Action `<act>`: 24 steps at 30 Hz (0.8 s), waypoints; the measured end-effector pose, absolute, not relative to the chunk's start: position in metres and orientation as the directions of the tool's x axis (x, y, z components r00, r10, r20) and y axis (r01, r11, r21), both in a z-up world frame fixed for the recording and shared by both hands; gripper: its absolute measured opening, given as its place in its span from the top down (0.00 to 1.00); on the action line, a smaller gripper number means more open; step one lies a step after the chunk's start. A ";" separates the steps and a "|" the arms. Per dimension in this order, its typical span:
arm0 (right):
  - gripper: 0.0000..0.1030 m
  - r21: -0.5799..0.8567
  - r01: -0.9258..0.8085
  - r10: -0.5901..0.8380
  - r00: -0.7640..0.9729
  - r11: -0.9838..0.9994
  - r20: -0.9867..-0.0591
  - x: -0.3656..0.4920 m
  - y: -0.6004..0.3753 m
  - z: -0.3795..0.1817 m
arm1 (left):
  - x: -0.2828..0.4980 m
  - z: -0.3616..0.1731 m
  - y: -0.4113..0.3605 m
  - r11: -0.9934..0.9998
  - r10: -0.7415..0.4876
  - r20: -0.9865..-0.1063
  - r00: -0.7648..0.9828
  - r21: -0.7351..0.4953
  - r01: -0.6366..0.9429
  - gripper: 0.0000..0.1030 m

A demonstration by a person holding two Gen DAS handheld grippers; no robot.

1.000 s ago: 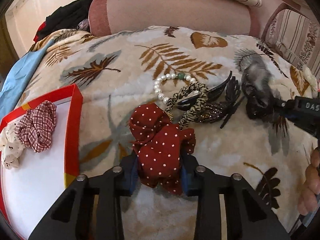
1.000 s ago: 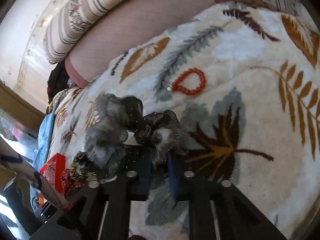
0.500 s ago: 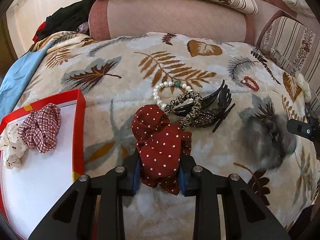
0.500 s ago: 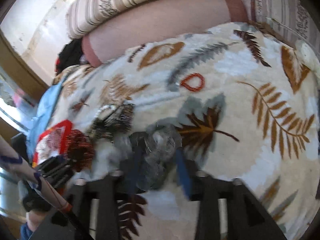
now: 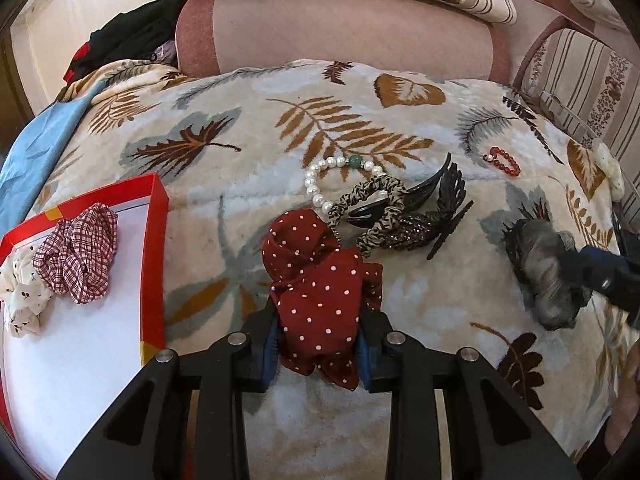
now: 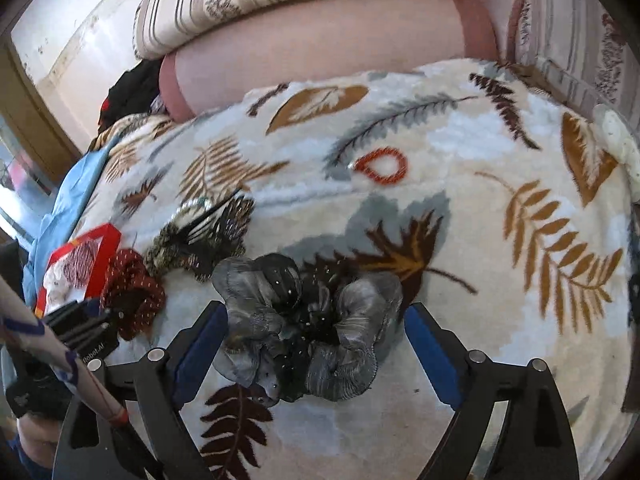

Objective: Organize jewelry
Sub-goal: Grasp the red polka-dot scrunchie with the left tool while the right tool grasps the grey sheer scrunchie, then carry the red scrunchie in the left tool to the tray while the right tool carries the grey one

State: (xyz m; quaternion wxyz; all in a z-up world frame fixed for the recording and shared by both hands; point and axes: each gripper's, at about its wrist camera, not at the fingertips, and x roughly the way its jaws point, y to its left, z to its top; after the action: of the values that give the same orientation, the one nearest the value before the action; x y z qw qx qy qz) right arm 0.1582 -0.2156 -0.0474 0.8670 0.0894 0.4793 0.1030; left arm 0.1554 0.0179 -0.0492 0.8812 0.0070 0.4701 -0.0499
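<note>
My left gripper is shut on a red polka-dot scrunchie, low over the leaf-print blanket. My right gripper is open, its jaws wide on either side of a grey-black scrunchie that lies on the blanket; the scrunchie also shows at the right in the left wrist view. A pearl bracelet, a leopard-print hair tie and a black claw clip lie in a heap beyond the red scrunchie. A red bead bracelet lies farther right.
A red-rimmed white tray at the left holds a checked scrunchie and a white one. A pink bolster and striped cushions stand behind. Blue cloth lies at the far left.
My right gripper carried the grey-black scrunchie toward me, set it on the blanket and opened. My left gripper lifted and drew back a little with the red scrunchie.
</note>
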 end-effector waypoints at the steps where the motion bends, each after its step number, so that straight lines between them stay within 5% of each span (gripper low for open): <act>1: 0.10 0.247 -0.105 0.265 0.507 0.963 -0.820 0.159 -0.211 -0.051 | 0.155 -0.049 0.018 0.995 -0.082 -0.829 0.553 -0.035 0.094 0.72; 11: 0.09 0.132 -0.115 0.170 0.443 0.985 -0.880 0.162 -0.190 -0.086 | 0.155 -0.052 0.017 0.995 -0.080 -0.835 0.545 -0.032 0.096 0.72; 15: 0.01 0.013 -0.167 0.090 0.464 0.986 -0.881 0.159 -0.175 -0.095 | 0.156 -0.054 0.017 0.995 -0.077 -0.838 0.541 -0.027 0.098 0.71; 24: 0.01 0.018 -0.184 0.111 0.507 0.983 -0.855 0.146 -0.181 -0.096 | 0.157 -0.056 0.020 0.996 -0.074 -0.843 0.533 -0.032 0.088 0.69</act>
State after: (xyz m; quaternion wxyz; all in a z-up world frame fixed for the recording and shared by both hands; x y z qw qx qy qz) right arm 0.1462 -0.1810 -0.0962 0.8673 -0.0375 0.4890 0.0850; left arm 0.1574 0.0196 -0.0563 0.8756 0.0074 0.4808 -0.0464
